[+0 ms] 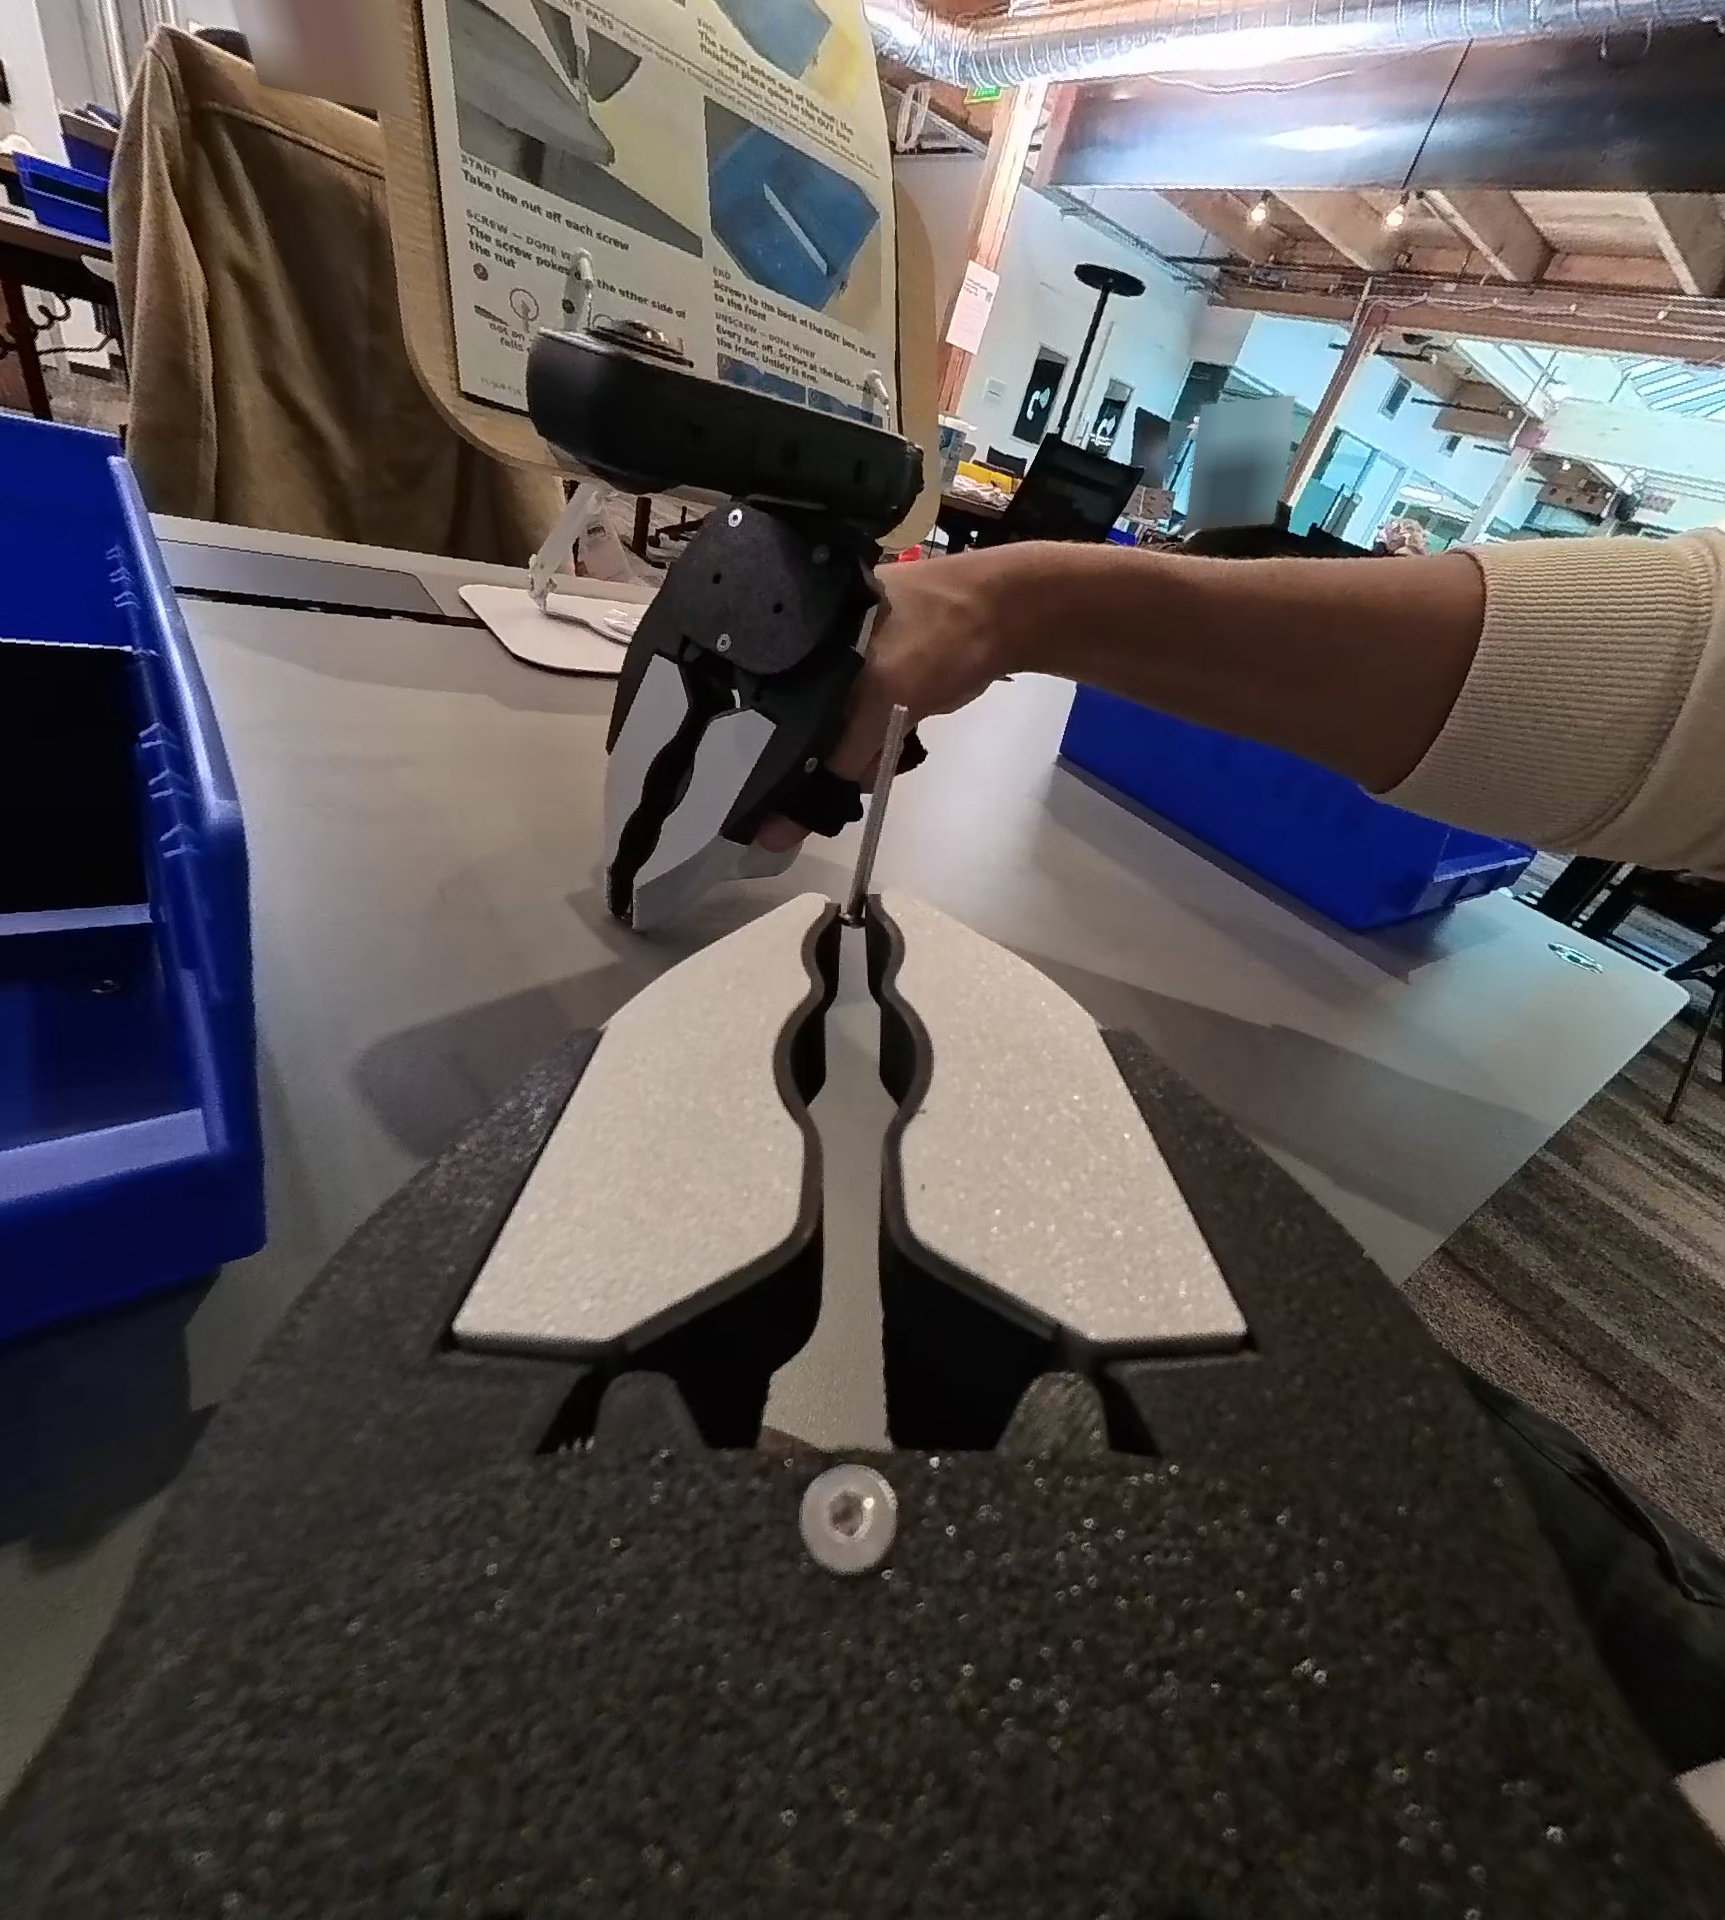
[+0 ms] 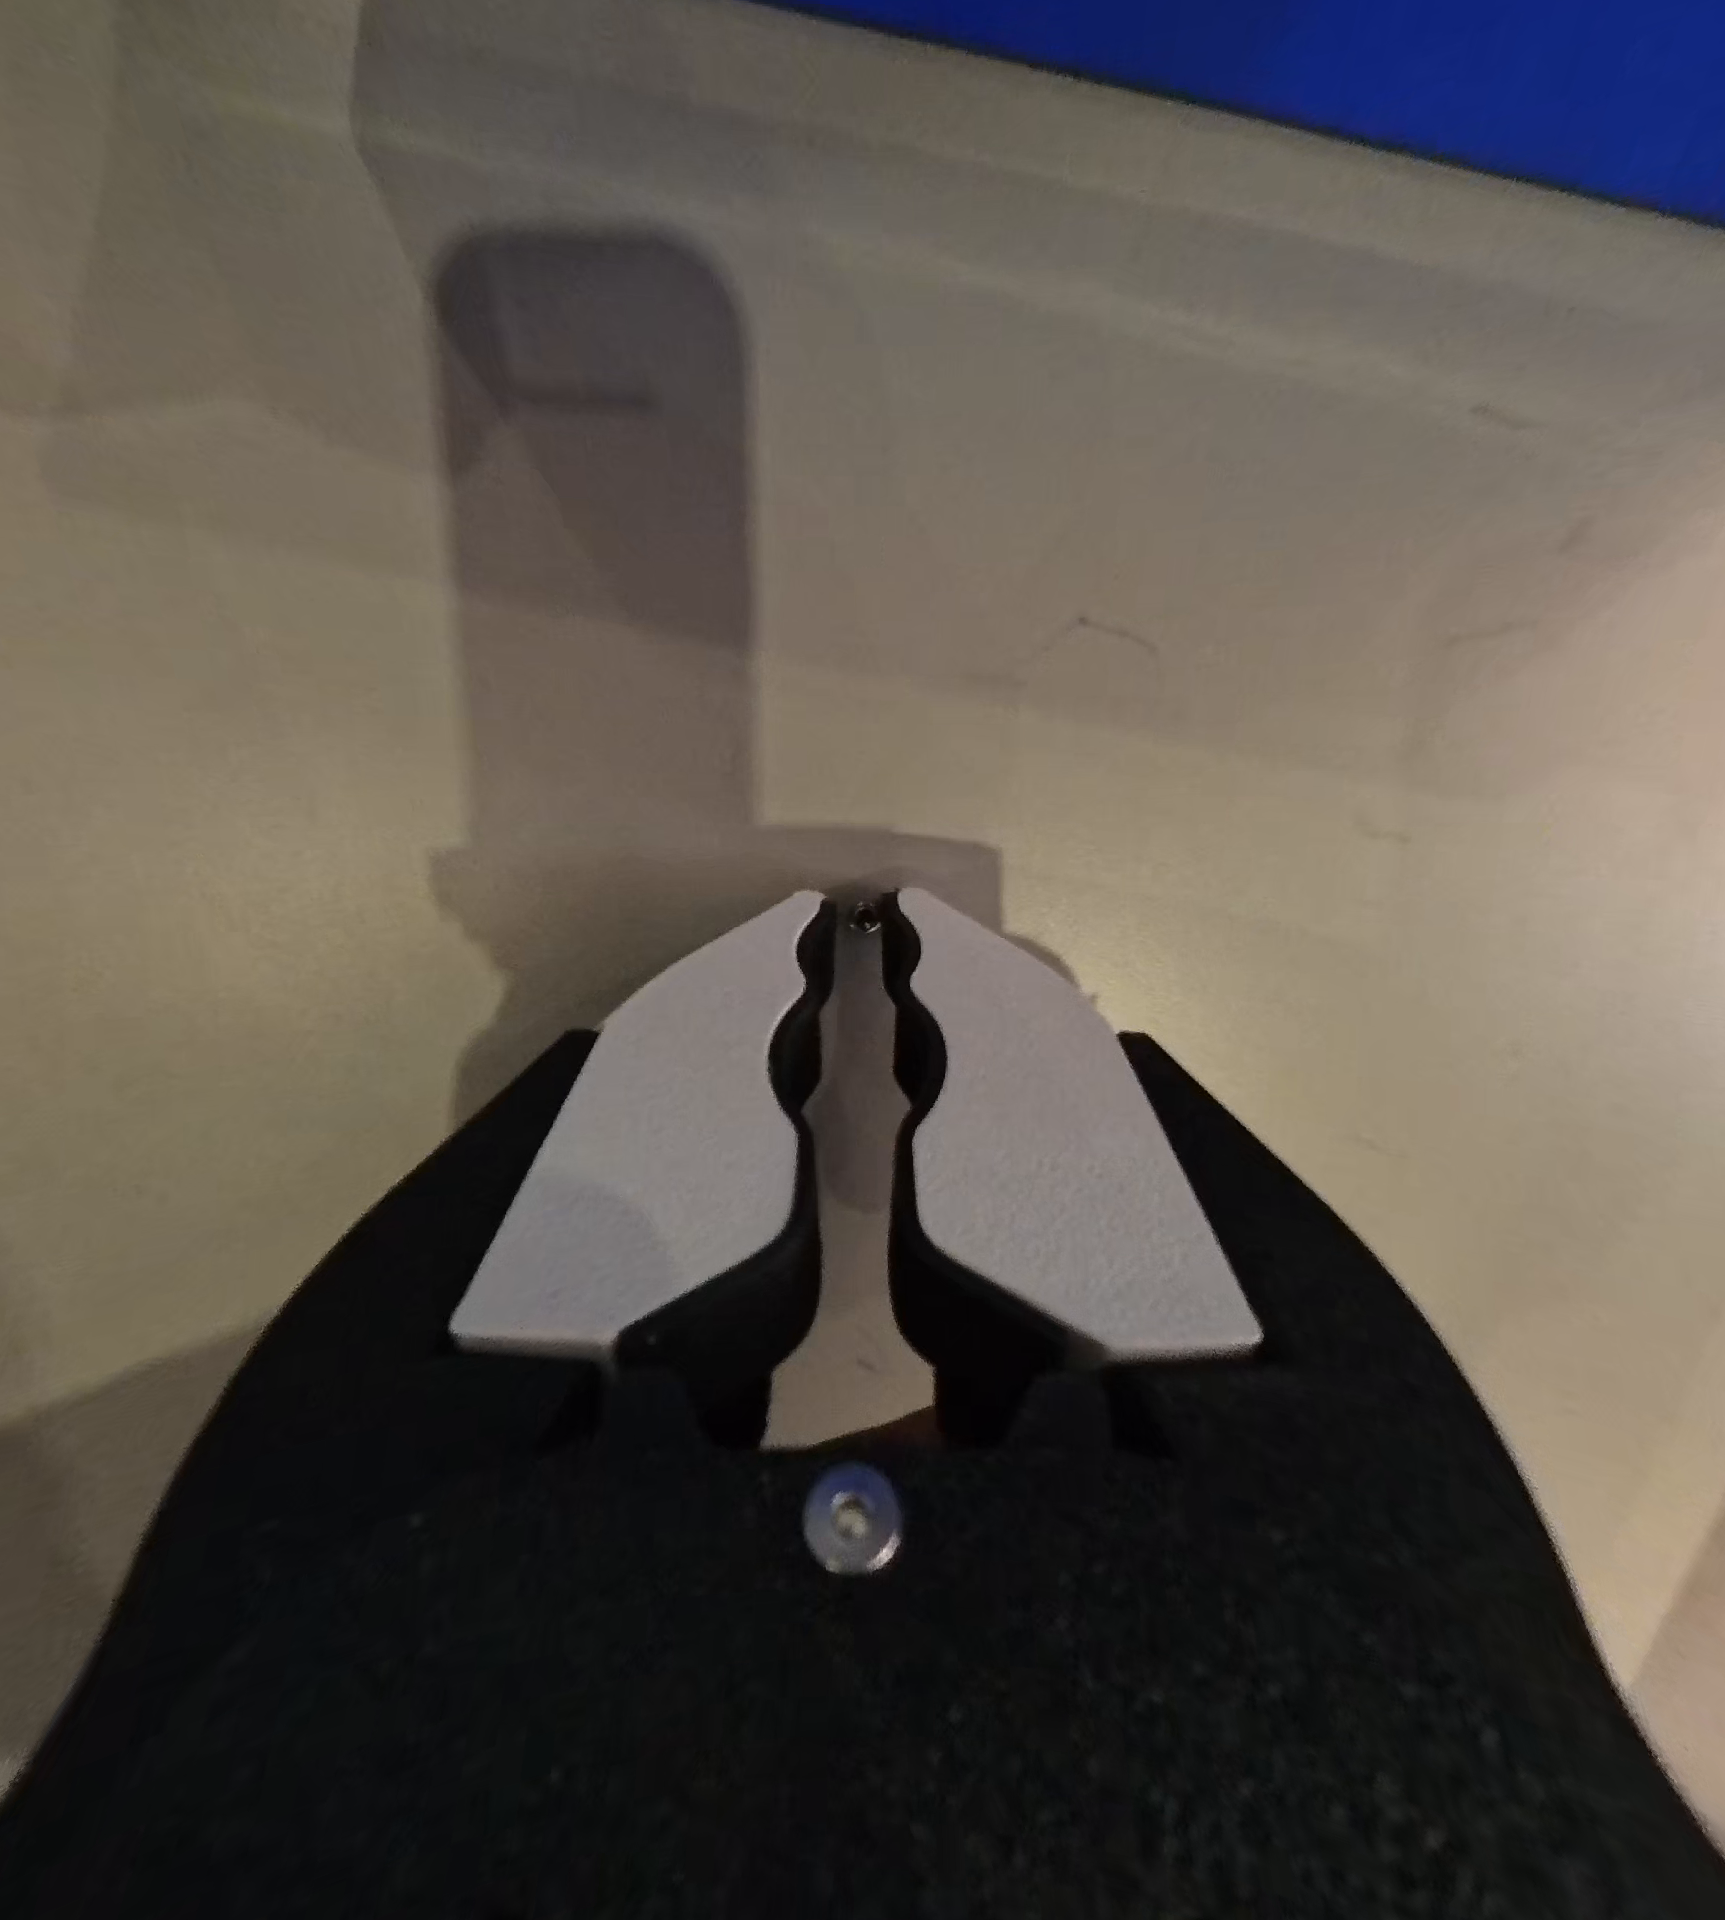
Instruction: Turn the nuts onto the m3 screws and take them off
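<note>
While clenched on its head, left tongs [image 1: 852, 914] with screw [image 1: 877, 805] upright; right tongs [image 2: 860, 914] pinching nut [image 2: 862, 918].

Left claw [image 1: 853, 914] pinches screw [image 1: 876, 805] upright (right claw [image 1: 629, 902] beside).

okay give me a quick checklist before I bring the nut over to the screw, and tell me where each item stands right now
1. Left gripper shut on the screw: ok, pinched at the fingertips.
2. Screw upright, threaded end free: ok, it stands up clear above the fingers.
3. Right gripper holds the nut: ok, a small metal piece sits between its tips.
4. Nut's hole lined up with the screw: not ok, the right gripper points down at the table.
5. Nut square in the grip: cannot tell, too small.
</note>
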